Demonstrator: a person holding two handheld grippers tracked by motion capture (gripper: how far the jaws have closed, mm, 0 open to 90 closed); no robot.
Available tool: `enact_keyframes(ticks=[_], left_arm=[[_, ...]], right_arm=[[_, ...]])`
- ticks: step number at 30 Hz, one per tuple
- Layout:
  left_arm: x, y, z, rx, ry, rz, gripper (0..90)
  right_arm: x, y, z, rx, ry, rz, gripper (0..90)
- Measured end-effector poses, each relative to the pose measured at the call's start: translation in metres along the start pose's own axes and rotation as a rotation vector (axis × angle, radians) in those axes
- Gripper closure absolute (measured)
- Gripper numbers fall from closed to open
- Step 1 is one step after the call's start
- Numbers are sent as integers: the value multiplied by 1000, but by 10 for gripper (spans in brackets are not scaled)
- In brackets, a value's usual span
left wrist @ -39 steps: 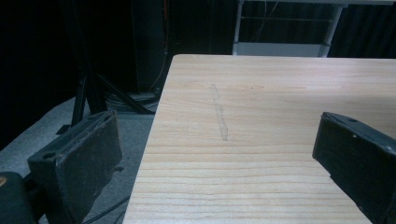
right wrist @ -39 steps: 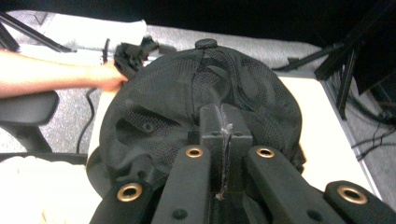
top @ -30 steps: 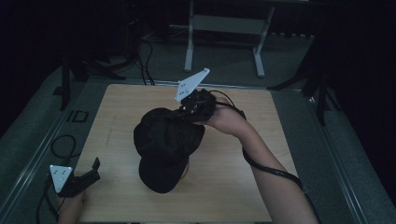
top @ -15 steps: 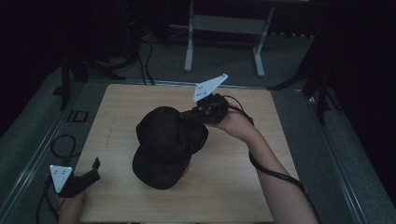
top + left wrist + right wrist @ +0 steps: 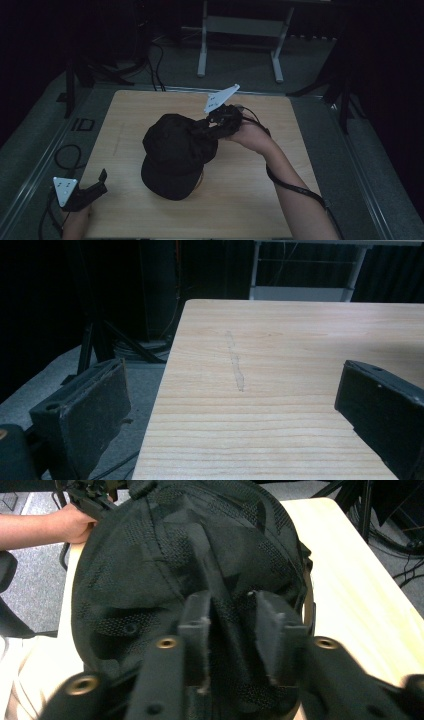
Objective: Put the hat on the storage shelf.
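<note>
A black cap [image 5: 175, 155] lies on the wooden table [image 5: 250, 200], brim toward the front edge. My right gripper [image 5: 202, 128] is at the cap's back rim, its grey plate [image 5: 221, 98] tilted up. In the right gripper view its jaws have just been opening. They stand apart, and a loose fold of the cap [image 5: 190, 545] lies between them, at the right gripper [image 5: 232, 630]. My left gripper [image 5: 102, 180] rests at the table's front left corner. In its own view the left gripper [image 5: 235, 410] is open over bare wood.
The table's left edge [image 5: 170, 365] drops to grey floor with cables [image 5: 67, 155]. A metal desk frame [image 5: 240, 30] stands behind the table. Dark stand legs [image 5: 75, 80] are at the back left. The person's other hand [image 5: 65, 525] is beyond the cap.
The right gripper has shifted a little right and down, and the cap's raised back has sunk onto the table. The left gripper has kept still.
</note>
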State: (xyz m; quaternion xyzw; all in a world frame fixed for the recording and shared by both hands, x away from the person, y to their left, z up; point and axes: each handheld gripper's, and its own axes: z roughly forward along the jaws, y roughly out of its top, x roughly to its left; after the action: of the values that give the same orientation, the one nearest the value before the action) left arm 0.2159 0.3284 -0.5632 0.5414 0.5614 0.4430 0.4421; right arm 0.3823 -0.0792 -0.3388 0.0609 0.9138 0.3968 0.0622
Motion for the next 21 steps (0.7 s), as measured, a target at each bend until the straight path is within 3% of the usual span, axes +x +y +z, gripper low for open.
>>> enact_keyframes(ticks=[11,13,16,17,21], left_arm=[[0,0,0,-4,3,0,18],[0,0,0,-4,4,0,18],[0,0,0,-5,5,1,18],[-1,0,0,-5,5,1,18],[-1,0,0,-4,6,1,18]], right_arm=[[-5,-7,-12,-12,-6,54,263],[-7,-10,-16,-19,11,63,173],[-8,-14,-21,-14,37,70,123],[-8,-16,-22,-7,26,53,129],[-10,-23,-26,4,-16,60,131]])
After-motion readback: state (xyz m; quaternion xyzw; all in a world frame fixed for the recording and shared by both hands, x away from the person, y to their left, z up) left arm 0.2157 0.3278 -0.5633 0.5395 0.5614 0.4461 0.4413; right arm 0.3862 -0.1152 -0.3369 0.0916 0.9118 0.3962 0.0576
